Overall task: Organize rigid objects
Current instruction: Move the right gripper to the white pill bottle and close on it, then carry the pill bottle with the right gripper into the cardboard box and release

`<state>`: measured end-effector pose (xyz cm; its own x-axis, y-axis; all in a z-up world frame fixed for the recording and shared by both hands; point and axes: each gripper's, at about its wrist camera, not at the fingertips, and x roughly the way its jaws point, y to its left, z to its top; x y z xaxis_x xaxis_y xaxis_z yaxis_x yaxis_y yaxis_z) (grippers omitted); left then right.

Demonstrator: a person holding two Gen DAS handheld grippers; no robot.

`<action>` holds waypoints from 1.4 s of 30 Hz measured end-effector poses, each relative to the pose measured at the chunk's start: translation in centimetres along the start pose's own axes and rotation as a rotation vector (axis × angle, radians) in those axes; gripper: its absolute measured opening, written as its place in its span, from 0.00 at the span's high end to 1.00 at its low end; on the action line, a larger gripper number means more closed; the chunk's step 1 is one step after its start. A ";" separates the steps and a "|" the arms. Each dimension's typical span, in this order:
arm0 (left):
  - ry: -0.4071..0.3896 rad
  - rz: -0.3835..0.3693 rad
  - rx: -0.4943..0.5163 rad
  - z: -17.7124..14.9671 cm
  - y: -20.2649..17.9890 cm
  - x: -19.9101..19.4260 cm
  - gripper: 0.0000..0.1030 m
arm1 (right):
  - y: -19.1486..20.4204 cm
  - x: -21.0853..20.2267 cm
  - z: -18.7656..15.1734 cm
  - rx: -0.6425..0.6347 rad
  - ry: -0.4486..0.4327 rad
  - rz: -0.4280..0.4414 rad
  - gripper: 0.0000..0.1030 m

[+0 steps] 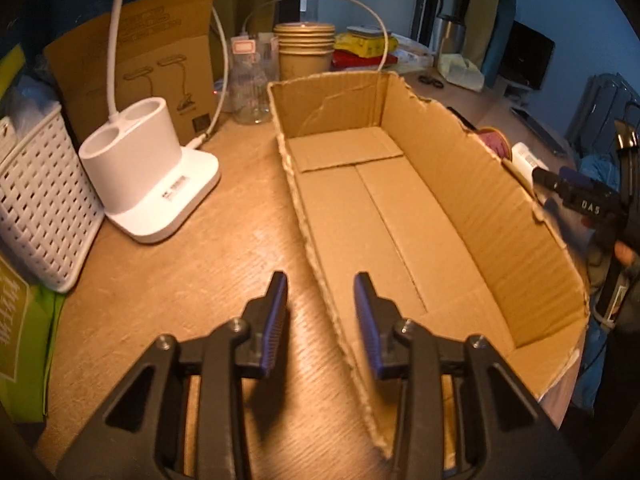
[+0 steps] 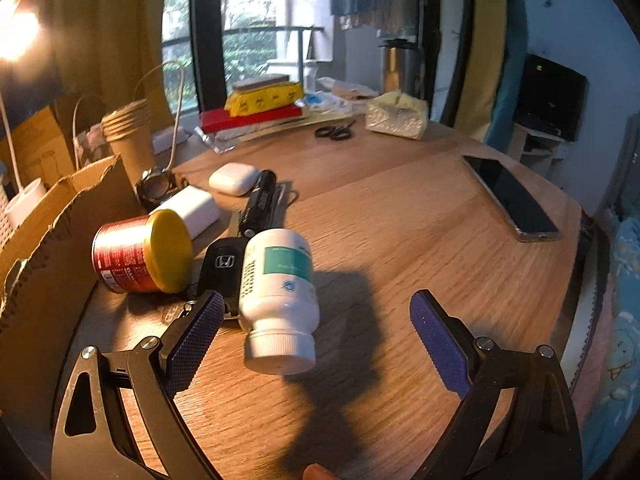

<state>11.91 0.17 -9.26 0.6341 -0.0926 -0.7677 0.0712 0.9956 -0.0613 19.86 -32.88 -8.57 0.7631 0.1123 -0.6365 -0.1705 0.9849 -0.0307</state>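
Listing from nearest: right tongs [image 2: 316, 322], spread wide and empty, are held low over the bench [image 2: 400, 240], apparently lined up on the white pill bottle [image 2: 278, 300] lying on its side, cap toward them, not yet gripped. Left tongs [image 1: 321, 304], partly open and empty, are poised astride the near wall of the cardboard box [image 1: 460, 208], perhaps to steady it. Beside the bottle are catalogued a car key [image 2: 222, 266] and a red can [image 2: 132, 254] with yellow lid; beyond, a black cylinder [image 2: 260, 204] and a white earbud case [image 2: 234, 178]. Nothing is seen inside the box.
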 end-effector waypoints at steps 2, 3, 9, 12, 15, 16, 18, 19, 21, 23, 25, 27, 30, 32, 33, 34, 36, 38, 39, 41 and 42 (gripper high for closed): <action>-0.027 0.016 -0.018 -0.1 0.1 -0.1 0.71 | 0.0 0.1 0.3 -0.011 0.010 0.007 0.07; -0.034 0.016 -0.028 -0.2 0.1 -0.1 0.78 | 0.0 0.2 0.5 -0.012 0.011 0.010 0.07; -0.064 0.002 -0.086 -0.7 0.1 -0.1 0.87 | -0.1 1.0 1.8 0.019 0.004 0.003 0.07; -0.054 -0.021 -0.103 -0.7 0.2 0.1 0.87 | 0.3 1.6 2.0 0.030 0.018 0.001 0.07; -0.057 -0.024 -0.107 -0.7 0.3 0.1 0.87 | 0.9 1.9 2.0 0.014 0.030 -0.018 0.13; -0.060 -0.021 -0.104 -0.7 0.2 0.0 0.87 | 1.0 2.0 2.0 0.007 0.036 -0.021 0.23; -0.060 -0.016 -0.099 -0.6 0.1 0.0 0.87 | 1.1 2.5 2.0 -0.004 0.057 -0.029 0.31; -0.059 -0.015 -0.098 -0.7 0.1 0.0 0.87 | 1.1 2.6 1.9 -0.005 0.061 -0.025 0.31; -0.057 -0.014 -0.098 -0.7 0.0 0.1 0.87 | 1.0 2.7 1.9 -0.001 0.067 -0.020 0.31; -0.056 -0.013 -0.094 -0.7 0.0 0.1 0.87 | 1.0 2.7 2.0 0.000 0.070 -0.011 0.35; -0.056 -0.012 -0.094 -0.7 -0.1 0.1 0.87 | 0.9 2.8 2.0 0.001 0.072 -0.003 0.47; -0.055 -0.012 -0.093 -0.7 -0.1 0.1 0.87 | 0.9 3.1 1.9 0.000 0.087 -0.022 0.55; -0.054 -0.011 -0.092 -0.7 -0.1 0.2 0.87 | 1.4 3.0 1.9 -0.019 0.085 -0.019 0.55; -0.054 -0.012 -0.094 -0.7 -0.2 0.2 0.87 | 1.4 2.7 1.9 -0.019 0.073 -0.021 0.55; -0.054 -0.012 -0.094 -0.7 -0.2 0.2 0.87 | 1.4 2.6 1.8 -0.014 0.065 -0.021 0.56; -0.055 -0.011 -0.093 -0.7 -0.2 0.2 0.87 | 1.2 2.5 1.8 -0.007 0.058 -0.019 0.56; -0.055 -0.010 -0.090 -0.7 -0.2 0.2 0.87 | 0.9 2.1 1.7 0.015 0.041 -0.013 0.56; -0.055 -0.010 -0.089 -0.7 -0.1 0.3 0.87 | 0.7 1.8 1.7 0.035 0.032 0.006 0.56; -0.054 -0.011 -0.089 -0.7 -0.1 0.4 0.87 | 0.7 1.7 1.6 0.040 0.029 0.010 0.56; -0.055 -0.010 -0.089 -0.7 -0.1 0.3 0.87 | 0.8 1.3 1.6 0.045 0.020 0.013 0.56; -0.055 -0.010 -0.089 -0.7 -0.1 0.3 0.87 | 0.9 1.2 1.6 0.048 0.018 0.020 0.56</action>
<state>11.55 0.04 -9.94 0.6750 -0.1009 -0.7309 0.0106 0.9918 -0.1271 21.57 -31.69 -8.13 0.7485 0.1302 -0.6503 -0.1549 0.9877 0.0194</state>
